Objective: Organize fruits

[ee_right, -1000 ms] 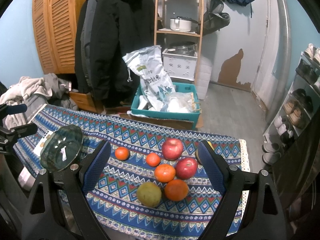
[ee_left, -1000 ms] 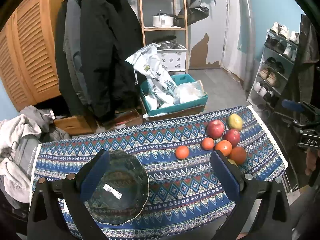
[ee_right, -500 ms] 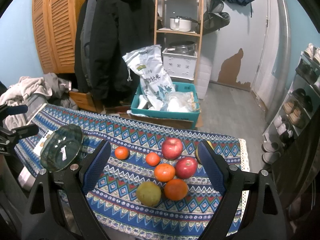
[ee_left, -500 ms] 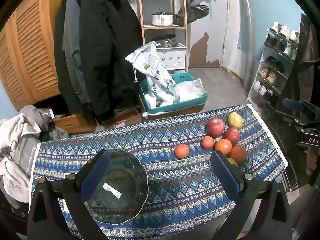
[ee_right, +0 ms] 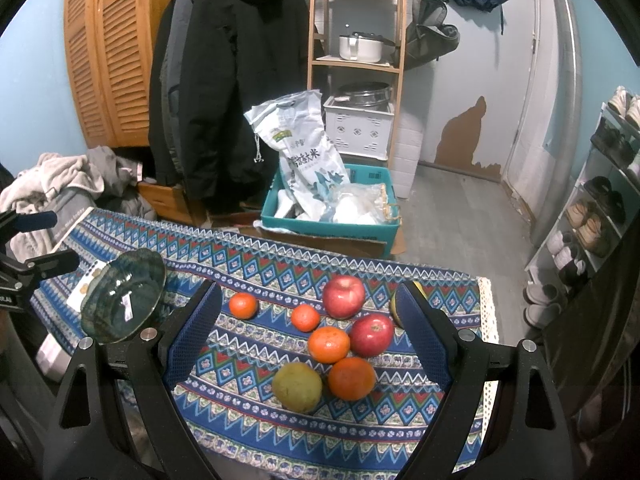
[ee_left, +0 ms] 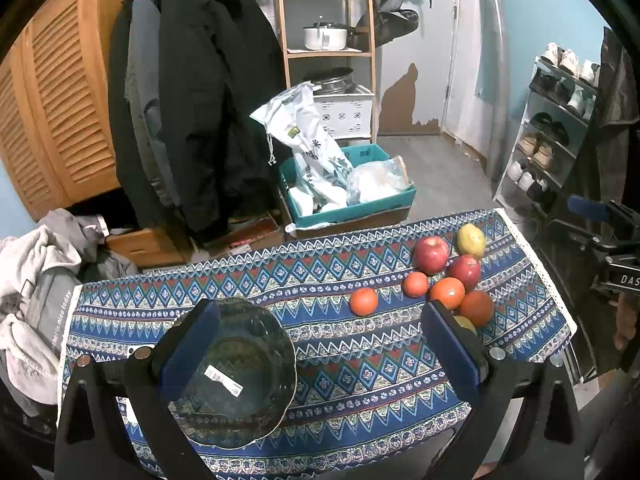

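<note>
**Op:** Fruits all sit loose on the desk (ee_left: pixel 328 364), bunched well to the right of the glass bowl (ee_left: pixel 236 376). Nothing in the bowl that I can see.

**Eng:** Tool states?

**Op:** Left tool (ee_left: pixel 318 344) has its fingers wide apart, holding nothing, hanging over the bowl's side of the desk. Right tool (ee_right: pixel 308 344) is likewise spread and empty, looking down on the pile.

**Eng:** What's nearest the bowl?

**Op:** A lone small orange (ee_right: pixel 243 305), apart from the rest. Next out is another small orange (ee_right: pixel 305 317), then two red apples (ee_right: pixel 344 296) (ee_right: pixel 372 335), two bigger oranges (ee_right: pixel 329 344) (ee_right: pixel 352 378) and a yellow-green fruit (ee_right: pixel 297 387). One more yellowish fruit (ee_left: pixel 471 239) lies farthest from the bowl, half hidden behind my right finger.

**Eng:** Handling?

**Op:** My guess: firm, round, moderately heavy, prone to roll. Apples look waxy, so likely slick. I'd pinch across the widest part, pads level, with mild squeeze to avoid bruising. The pile's members touch, so the lone orange is the cleanest take. Bowl is glass; set fruit down, don't drop.
</note>
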`<state>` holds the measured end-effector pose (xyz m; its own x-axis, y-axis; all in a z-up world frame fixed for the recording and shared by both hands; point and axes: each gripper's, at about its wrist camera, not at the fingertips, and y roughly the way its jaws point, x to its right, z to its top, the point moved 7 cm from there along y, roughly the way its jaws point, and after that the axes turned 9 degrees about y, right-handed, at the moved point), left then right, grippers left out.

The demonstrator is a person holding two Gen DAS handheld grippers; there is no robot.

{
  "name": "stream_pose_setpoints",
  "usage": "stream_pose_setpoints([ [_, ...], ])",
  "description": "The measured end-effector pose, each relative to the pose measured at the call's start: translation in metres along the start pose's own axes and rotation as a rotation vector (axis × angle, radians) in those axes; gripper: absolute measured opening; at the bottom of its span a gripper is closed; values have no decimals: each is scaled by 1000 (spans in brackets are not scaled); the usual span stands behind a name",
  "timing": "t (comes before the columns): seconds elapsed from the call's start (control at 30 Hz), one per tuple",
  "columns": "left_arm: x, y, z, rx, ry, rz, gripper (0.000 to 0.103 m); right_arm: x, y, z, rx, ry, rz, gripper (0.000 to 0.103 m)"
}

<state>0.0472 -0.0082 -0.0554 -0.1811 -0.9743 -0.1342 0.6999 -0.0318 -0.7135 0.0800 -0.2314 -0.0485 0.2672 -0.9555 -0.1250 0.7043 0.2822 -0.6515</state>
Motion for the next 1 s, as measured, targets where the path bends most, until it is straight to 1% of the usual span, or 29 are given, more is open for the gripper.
stream_pose_setpoints([
  [0.5,1,10,-3,-13,7,8,102,10,-2,2,-4,10,-3,87],
  [0.67,4,16,-1,-24,2,-3,102,17,-2,4,-17,15,-15,87],
  [0.83,6,34,3,-73,-4,-34,102,33,5,10,-58,40,-36,87],
  [1.0,9,49,18,-102,15,-69,102,56,17,18,-112,56,-67,87],
])
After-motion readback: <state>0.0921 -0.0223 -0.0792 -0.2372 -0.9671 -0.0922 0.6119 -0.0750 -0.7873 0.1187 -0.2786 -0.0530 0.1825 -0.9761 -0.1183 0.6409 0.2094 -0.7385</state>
